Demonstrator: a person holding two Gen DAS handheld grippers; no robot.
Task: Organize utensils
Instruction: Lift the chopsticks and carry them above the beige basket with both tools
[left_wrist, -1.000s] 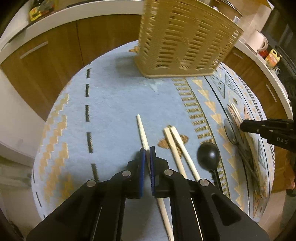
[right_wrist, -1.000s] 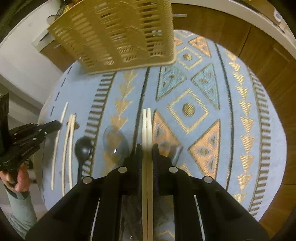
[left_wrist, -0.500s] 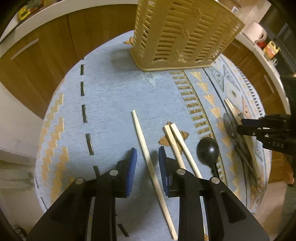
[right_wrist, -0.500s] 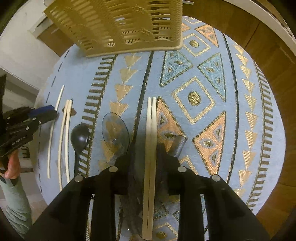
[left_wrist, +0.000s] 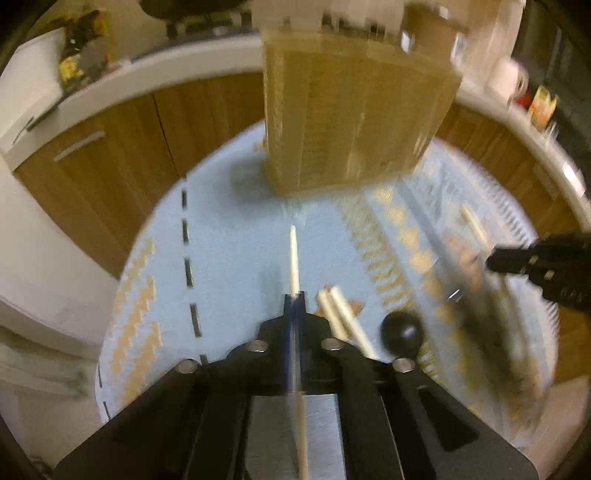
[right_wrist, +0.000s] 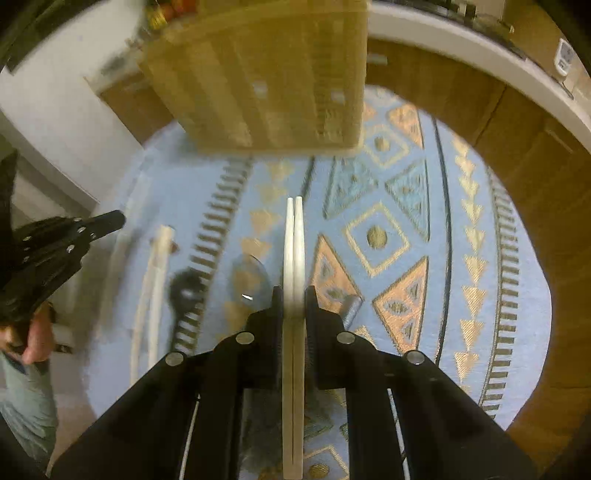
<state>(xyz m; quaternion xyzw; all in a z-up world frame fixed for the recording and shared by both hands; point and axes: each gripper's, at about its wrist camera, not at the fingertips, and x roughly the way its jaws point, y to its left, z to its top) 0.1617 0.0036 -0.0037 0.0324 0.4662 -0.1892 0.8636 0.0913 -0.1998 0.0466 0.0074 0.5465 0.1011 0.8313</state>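
Note:
My left gripper (left_wrist: 294, 301) is shut on a single pale chopstick (left_wrist: 294, 258) and holds it pointing at the tan slotted utensil basket (left_wrist: 354, 122). My right gripper (right_wrist: 294, 295) is shut on a pair of pale chopsticks (right_wrist: 294, 243), raised above the cloth and pointing toward the basket (right_wrist: 266, 77). Another chopstick pair (left_wrist: 343, 317) and a black spoon (left_wrist: 402, 330) lie on the cloth beside the left gripper. A clear spoon (right_wrist: 249, 280) lies left of the right gripper. Both views are motion-blurred.
A round table with a blue patterned cloth (right_wrist: 388, 236) carries everything. Wooden cabinets (left_wrist: 110, 155) and a white counter (left_wrist: 110, 85) surround it. The right gripper shows at the right edge of the left wrist view (left_wrist: 495, 263). A grey object (right_wrist: 351, 308) lies by the right fingers.
My left gripper has shut on the single chopstick and lifted it. My right gripper has closed on the chopstick pair and raised it. Both views have swung toward the basket.

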